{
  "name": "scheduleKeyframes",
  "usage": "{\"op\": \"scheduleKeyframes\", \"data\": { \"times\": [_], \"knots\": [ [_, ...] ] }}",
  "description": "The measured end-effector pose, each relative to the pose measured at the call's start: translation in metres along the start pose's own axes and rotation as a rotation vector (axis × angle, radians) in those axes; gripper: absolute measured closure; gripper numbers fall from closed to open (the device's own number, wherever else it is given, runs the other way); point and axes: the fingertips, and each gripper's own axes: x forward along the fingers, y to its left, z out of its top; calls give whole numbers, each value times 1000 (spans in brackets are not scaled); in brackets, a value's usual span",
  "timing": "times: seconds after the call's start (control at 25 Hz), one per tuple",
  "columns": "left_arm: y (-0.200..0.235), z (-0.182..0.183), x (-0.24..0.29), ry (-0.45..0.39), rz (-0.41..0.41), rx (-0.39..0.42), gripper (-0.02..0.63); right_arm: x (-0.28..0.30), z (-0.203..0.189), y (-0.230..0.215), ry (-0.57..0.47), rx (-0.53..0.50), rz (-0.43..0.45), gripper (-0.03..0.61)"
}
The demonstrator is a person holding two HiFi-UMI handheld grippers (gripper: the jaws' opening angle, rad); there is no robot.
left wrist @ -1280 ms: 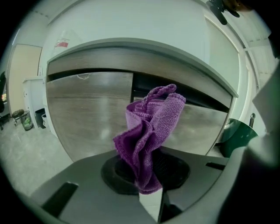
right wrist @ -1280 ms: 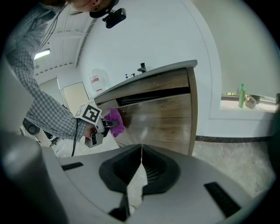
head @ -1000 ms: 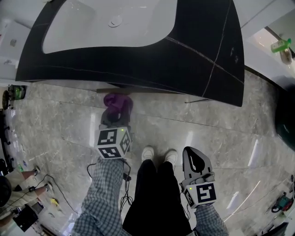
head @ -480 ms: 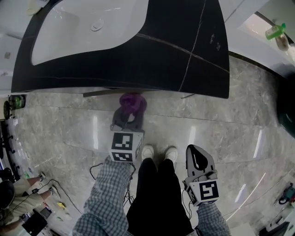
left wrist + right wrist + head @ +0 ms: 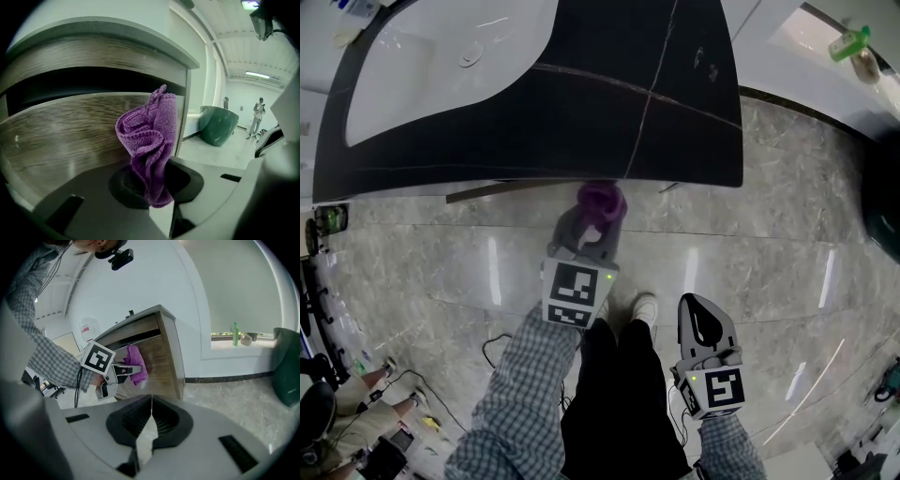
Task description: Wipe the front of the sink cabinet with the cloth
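Head view: L gripper [image 5: 592, 225] at centre frame, marker cube twd bottom, tips aimed up-frame at lower edge of black counter [image 5: 581, 122]. Clamped on purple cloth [image 5: 602, 201], bunched in a wad past the tips, right under counter edge. Thin brown strip of sink cabinet [image 5: 511, 187] just left of cloth. White basin [image 5: 441, 75] upper left. R gripper [image 5: 701, 314] lower right, beside person's dark trousers and white shoes [image 5: 622, 310], over marble floor [image 5: 769, 234], well apart from cabinet.

L gripper view: fingers pinching cloth [image 5: 150, 140] tight, lower fold drawn down into the jaw notch, rest standing up in crumpled loops at centre frame. Behind it, wood-grain lower drawer front [image 5: 61, 136] across left half. Dark gap [image 5: 70, 84] above that, then upper drawer front [image 5: 93, 56]. Cloth near right-hand end of lower front. Touching or just off it: can't tell here. Right of frame: dark green tub [image 5: 218, 124] on floor, a person [image 5: 258, 115] far back.

R gripper view: fingers pressed together at bottom centre, nothing betw. them. Above, left of centre: L gripper [image 5: 125, 367] w/ marker cube, plaid sleeve [image 5: 51, 357] behind it, cloth [image 5: 137, 364] held up vs. wood front of cabinet [image 5: 157, 350], abt mid-height, near its right corner. Green bottle [image 5: 235, 333] on window ledge at right, tub [image 5: 286, 366] at far right edge.
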Motion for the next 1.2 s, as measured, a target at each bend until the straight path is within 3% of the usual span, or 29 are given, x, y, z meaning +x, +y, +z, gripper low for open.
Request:
{"op": "scheduleKeyframes", "data": {
  "times": [0.8,1.04,1.2],
  "knots": [
    [-85,14,67,-3,-174,60,541,-30,-20,-40,-8,69,-89,560],
    [-130,16,72,-19,-332,103,541,-32,-25,-44,-4,88,-102,560],
    [-116,3,77,9,-282,113,541,-28,-28,-44,-1,94,-101,560]
  ]
}}
